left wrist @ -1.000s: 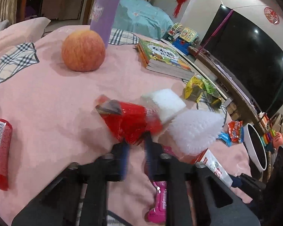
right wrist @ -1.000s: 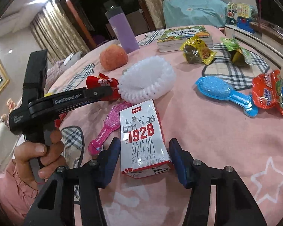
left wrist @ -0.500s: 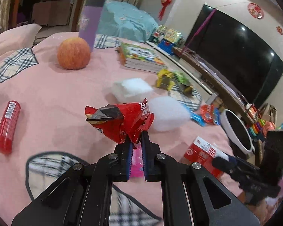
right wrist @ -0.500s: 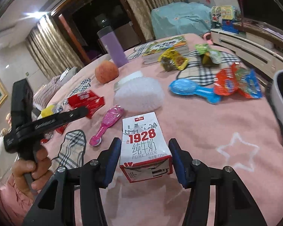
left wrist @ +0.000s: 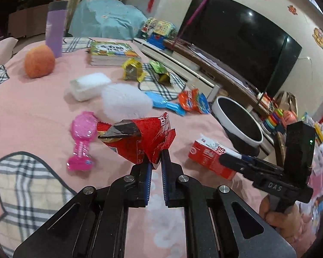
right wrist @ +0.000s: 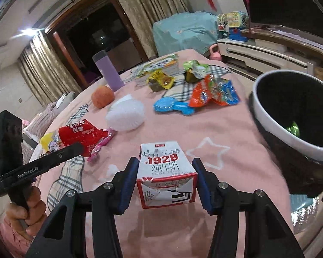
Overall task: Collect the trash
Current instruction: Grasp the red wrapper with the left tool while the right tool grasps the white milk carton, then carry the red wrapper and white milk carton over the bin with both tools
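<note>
Both loads are now lifted off the pink bedspread (left wrist: 43,111) and nearer the white-rimmed bin (right wrist: 275,116). Left gripper (left wrist: 156,161) clenched on crumpled red foil wrapper (left wrist: 140,137); right gripper (right wrist: 165,182) clamps red-white milk carton (right wrist: 165,172). Dump comes next, likely. Bin interior dark, contents unclear.

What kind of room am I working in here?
Most likely a home living room: a large TV on a low stand, curtains by a doorway, and a round table under a pink cloth strewn with snack wrappers, books and toys.
</note>
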Demonstrator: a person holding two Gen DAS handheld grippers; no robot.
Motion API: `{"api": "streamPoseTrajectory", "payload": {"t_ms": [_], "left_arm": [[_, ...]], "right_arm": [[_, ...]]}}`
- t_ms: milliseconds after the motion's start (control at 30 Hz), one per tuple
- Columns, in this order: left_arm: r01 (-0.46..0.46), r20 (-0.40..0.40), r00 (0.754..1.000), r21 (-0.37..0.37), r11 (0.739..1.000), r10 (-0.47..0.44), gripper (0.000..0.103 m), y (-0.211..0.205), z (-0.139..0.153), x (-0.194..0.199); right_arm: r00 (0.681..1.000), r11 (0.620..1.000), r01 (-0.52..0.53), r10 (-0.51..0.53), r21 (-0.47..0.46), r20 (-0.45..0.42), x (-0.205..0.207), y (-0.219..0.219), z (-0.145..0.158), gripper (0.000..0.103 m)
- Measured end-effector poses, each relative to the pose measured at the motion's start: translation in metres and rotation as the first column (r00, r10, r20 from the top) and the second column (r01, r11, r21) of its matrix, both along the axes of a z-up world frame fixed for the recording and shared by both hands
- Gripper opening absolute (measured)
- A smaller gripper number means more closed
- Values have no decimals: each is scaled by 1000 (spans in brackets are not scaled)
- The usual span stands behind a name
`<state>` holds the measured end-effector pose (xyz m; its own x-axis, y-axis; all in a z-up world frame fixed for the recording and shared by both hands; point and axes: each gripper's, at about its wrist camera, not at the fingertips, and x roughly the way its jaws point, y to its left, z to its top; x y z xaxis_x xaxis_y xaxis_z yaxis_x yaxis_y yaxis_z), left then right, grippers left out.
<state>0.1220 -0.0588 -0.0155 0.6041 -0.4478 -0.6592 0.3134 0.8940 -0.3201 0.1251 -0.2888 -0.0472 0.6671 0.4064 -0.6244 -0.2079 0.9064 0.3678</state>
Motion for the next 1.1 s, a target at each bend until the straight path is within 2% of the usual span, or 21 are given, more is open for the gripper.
{"api": "streamPoseTrajectory", "payload": {"t_ms": [167, 233, 300, 367, 400, 433, 633, 867, 1100], "left_arm": [[8, -20, 1000, 20, 1000, -8, 8, -7, -8, -3], [8, -27, 1000, 29, 1000, -7, 8, -9, -10, -3], [5, -31, 1000, 35, 999, -4, 8, -8, -10, -3], [5, -34, 999, 39, 999, -4, 8, -9, -10, -3], [6, -35, 999, 41, 999, -5, 8, -10, -10, -2], [9, -35, 999, 44, 999, -7, 8, -12, -10, -2], [50, -37, 998, 51, 997, -49, 8, -31, -9, 2], [143, -31, 989, 55, 988, -141, 8, -77, -4, 7], [229, -12, 973, 58, 972, -229, 8, -126, 9, 14]], "right_arm": [[998, 999, -37, 36, -35, -47, 5, 9, -10, 56], [998, 997, -46, 43, -56, -49, 7, 13, -10, 66], [997, 995, -62, 58, -81, -46, 11, 19, -11, 71], [996, 992, -75, 70, -101, -46, 14, 22, -12, 70], [996, 990, -83, 77, -110, -50, 16, 23, -13, 64], [995, 989, -90, 84, -117, -56, 17, 24, -15, 49], [999, 994, -43, 41, -97, -25, 7, 4, -10, 49], [998, 998, 66, -65, -21, 25, -8, -47, 10, 49], [984, 986, 169, -169, 12, 49, -12, -99, 24, 49]]}}
